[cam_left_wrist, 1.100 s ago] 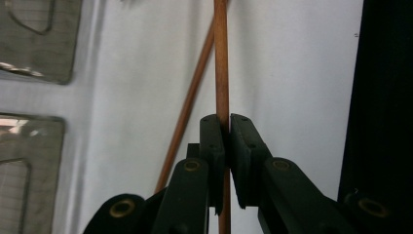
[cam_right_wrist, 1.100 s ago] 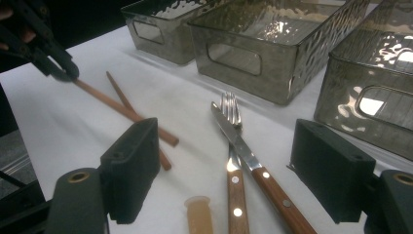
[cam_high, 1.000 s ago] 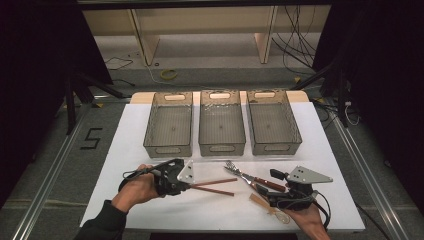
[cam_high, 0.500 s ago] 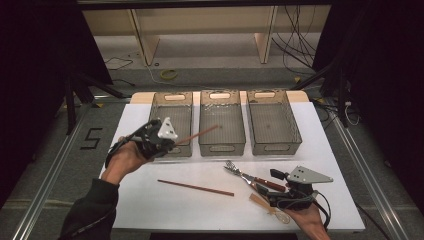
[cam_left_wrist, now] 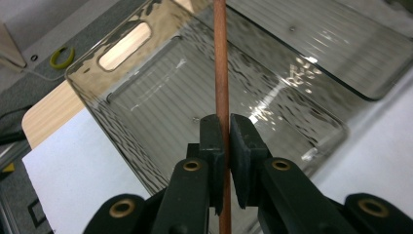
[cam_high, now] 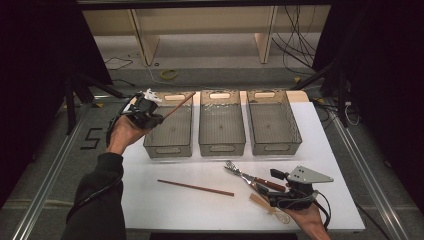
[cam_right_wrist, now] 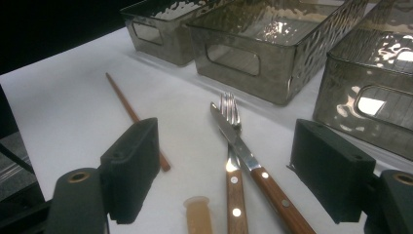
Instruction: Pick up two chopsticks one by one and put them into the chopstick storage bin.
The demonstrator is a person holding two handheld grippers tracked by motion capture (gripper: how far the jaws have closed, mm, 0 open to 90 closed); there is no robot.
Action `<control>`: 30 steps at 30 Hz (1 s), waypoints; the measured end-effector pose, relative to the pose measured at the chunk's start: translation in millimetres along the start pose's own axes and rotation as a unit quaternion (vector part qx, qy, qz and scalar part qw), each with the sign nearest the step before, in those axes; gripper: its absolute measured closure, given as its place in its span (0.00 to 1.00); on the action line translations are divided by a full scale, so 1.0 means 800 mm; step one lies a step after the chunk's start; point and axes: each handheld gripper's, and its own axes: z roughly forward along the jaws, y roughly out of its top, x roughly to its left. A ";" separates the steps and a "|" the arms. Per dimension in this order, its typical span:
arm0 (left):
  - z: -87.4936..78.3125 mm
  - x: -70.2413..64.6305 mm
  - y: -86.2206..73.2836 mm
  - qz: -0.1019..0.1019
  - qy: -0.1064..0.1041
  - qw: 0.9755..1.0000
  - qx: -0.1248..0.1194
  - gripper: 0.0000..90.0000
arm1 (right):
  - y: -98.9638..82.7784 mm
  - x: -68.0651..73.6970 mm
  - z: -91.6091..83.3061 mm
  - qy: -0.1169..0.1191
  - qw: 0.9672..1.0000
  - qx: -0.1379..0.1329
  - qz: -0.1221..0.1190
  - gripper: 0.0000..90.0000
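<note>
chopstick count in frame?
2. One chopstick is clamped in the left gripper over the left bin; the other chopstick lies on the table. None hidden that I can see.

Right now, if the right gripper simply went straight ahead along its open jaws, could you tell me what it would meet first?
Probably the knife and fork crossed between the right gripper's jaws, then the middle bin beyond; depth is uncertain.

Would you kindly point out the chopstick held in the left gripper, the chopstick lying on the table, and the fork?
Held chopstick (cam_left_wrist: 221,63), left gripper view, mid-shaft above the jaws.
Table chopstick (cam_high: 196,187), high view, middle of the shaft.
Fork (cam_right_wrist: 229,105), right gripper view, tines.
</note>
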 end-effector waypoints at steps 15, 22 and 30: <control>0.054 0.033 -0.004 -0.088 -0.003 0.996 0.018 0.93 | 0.000 -0.002 -0.001 0.003 1.000 -0.003 0.002 0.30; 0.064 0.043 -0.010 -0.117 -0.004 0.993 0.012 0.93 | 0.000 -0.002 -0.001 0.003 1.000 -0.003 0.002 0.30; 0.076 0.043 -0.015 -0.134 -0.007 0.991 0.014 0.93 | 0.000 -0.002 -0.001 0.004 1.000 -0.003 0.001 0.30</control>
